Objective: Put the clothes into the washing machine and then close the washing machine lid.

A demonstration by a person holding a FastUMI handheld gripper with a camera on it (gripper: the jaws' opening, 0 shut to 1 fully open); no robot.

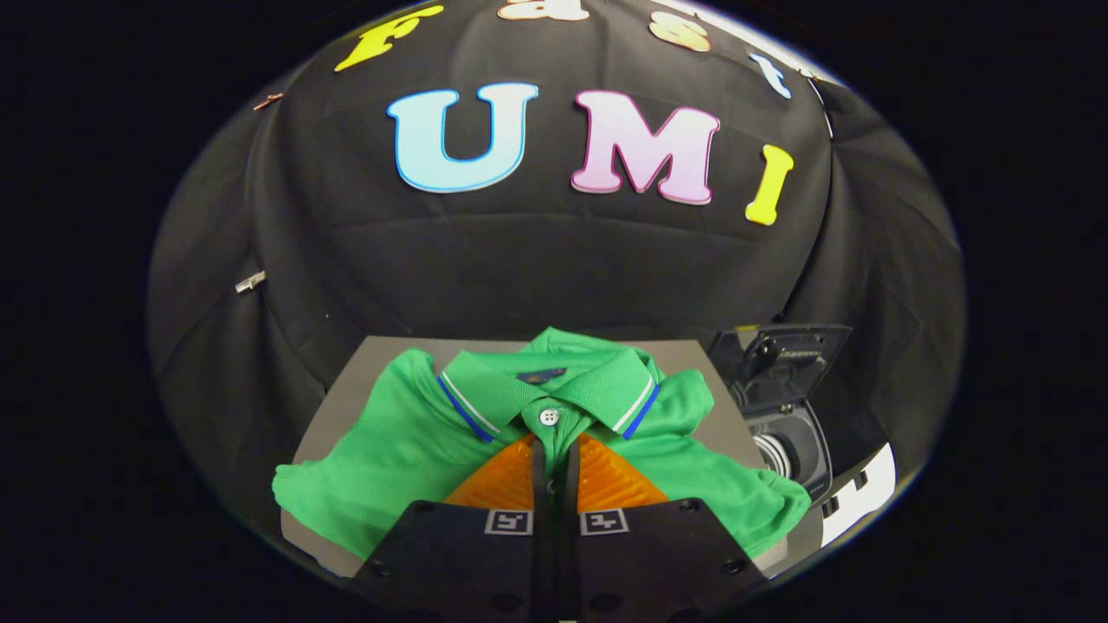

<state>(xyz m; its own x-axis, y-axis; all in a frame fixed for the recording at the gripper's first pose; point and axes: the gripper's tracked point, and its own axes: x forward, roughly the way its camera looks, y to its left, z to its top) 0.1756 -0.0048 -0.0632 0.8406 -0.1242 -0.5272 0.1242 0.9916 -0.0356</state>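
Gripper point(555, 450) pinches green polo shirt point(407, 441); washing machine point(792, 415) alongside, lid up.

Green polo shirt point(407, 450), blue-and-white striped collar point(472, 402), orange fingers point(506, 480)

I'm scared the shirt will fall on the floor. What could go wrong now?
1. The gripper has its orange fingers closed on a thin strip of the green polo shirt below the button. That small pinch might slip when lifted.
2. The shirt is spread wide over the grey board, so the sleeves may dangle and snag on the washing machine opening beside it.
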